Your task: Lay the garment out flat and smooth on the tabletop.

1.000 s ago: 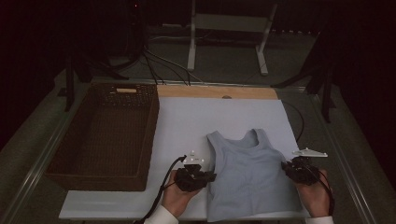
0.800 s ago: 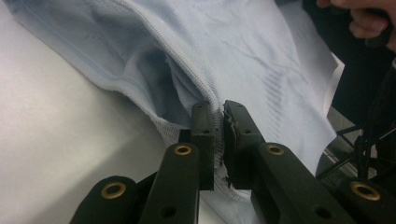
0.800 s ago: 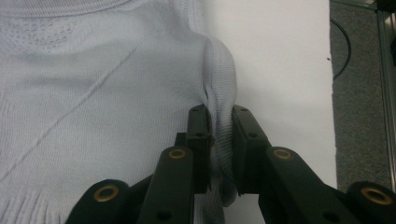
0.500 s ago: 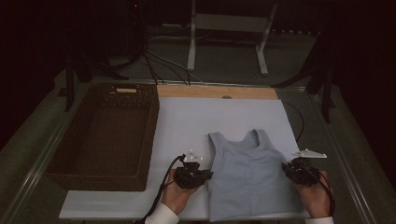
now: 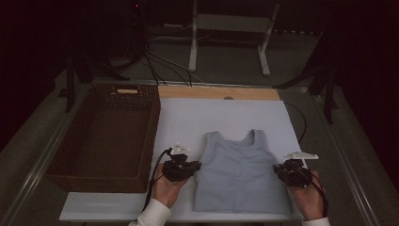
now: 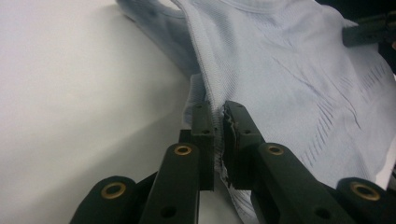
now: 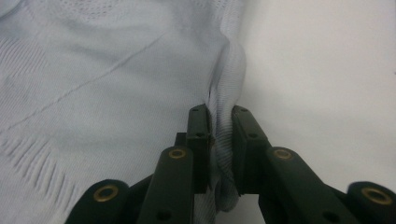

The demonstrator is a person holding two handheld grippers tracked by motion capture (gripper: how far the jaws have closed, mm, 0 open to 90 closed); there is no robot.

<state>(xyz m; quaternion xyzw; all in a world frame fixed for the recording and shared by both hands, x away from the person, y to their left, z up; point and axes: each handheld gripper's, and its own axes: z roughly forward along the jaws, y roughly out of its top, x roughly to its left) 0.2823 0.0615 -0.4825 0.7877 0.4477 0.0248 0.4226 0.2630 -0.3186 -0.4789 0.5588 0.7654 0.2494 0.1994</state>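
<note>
Left gripper: jaws clamped on a fold of cloth, pointing inward toward the right gripper. Right gripper: jaws pinched on a fold too, pointing back toward the left. Both hands grip from behind, forearms entering from below, white cuffs showing.

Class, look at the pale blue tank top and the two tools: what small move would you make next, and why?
Probably lift both side edges slightly together. The left tool and the right tool are each shut on a side edge of the tank top, which lies flat on the white table beside the wicker basket.
</note>
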